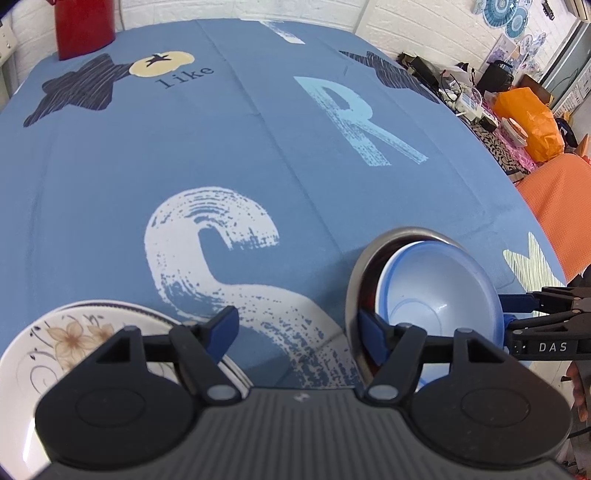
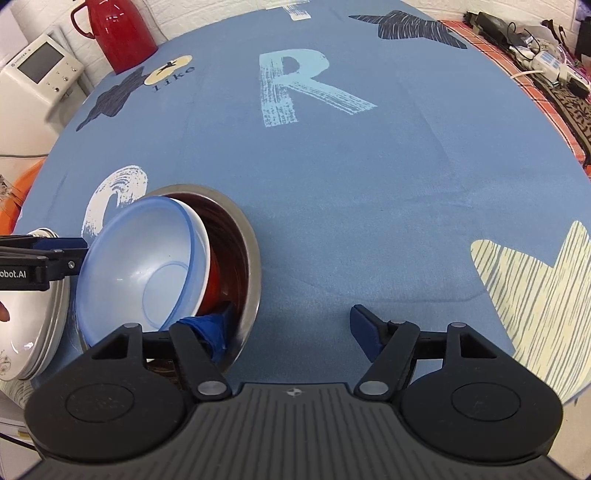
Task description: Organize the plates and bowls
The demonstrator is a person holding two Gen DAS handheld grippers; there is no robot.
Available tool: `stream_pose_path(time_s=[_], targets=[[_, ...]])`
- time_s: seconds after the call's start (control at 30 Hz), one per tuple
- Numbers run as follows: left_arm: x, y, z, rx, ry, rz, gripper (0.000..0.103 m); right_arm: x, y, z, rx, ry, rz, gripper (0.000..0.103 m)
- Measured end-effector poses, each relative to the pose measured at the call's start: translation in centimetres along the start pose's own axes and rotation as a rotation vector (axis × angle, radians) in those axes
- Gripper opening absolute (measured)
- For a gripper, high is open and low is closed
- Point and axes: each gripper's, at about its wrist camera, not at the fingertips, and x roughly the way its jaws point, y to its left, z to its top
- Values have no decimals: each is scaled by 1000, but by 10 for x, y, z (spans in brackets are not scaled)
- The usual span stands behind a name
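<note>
A nested bowl stack rests on the blue tablecloth [image 1: 258, 147]: a steel bowl [image 1: 354, 280] [image 2: 251, 258] holds a red bowl [image 2: 214, 280], a white one and, innermost, a translucent blue bowl [image 1: 439, 295] [image 2: 147, 266]. A floral plate [image 1: 70, 343] tops a plate stack [image 2: 37, 317] left of the bowls. My left gripper [image 1: 297, 328] [image 2: 79, 247] is open, its right finger close against the steel bowl's left rim, its left finger over the plate. My right gripper [image 2: 290, 328] [image 1: 511, 314] is open, its left finger inside the steel bowl's near rim and its right finger outside.
A red thermos jug [image 2: 118, 33] [image 1: 83, 26] stands at the table's far left corner, with a white appliance [image 2: 37, 81] beyond it. An orange cloth [image 1: 554, 206] and a cluttered side table with an orange bag [image 1: 528, 118] lie to the right.
</note>
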Motion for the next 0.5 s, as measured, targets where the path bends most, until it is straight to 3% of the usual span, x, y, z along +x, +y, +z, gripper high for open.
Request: stream_pose_path(time_s=[0.1,0.17,0.2,0.27,0.3,0.37,0.4,0.5], targets=[[0,0,0,1,0,1,69,-2,-1,-1,-7,-14,57,40],[0,3,-1,-22,14,-39,60,-3,-4,-1,9,-20,118,18],[1,5,-1,-33,22,-57,58,-3,-2,-1,4,-23,139,15],[0,8,-2,-41,28,-113,39,-6,3,-1,-30,-46,141,7],[0,8,-2,-53,32,-138,33,-6,4,0,-32,-52,144,5],[-1,5,-1,-64,42,-188,5,-5,2,2,-2,-55,157,2],[-1,3,0,-73,48,-207,0,-5,1,2,17,-53,163,2],[-1,-2,1,-97,49,-205,0,-1,-7,4,97,-13,188,2]])
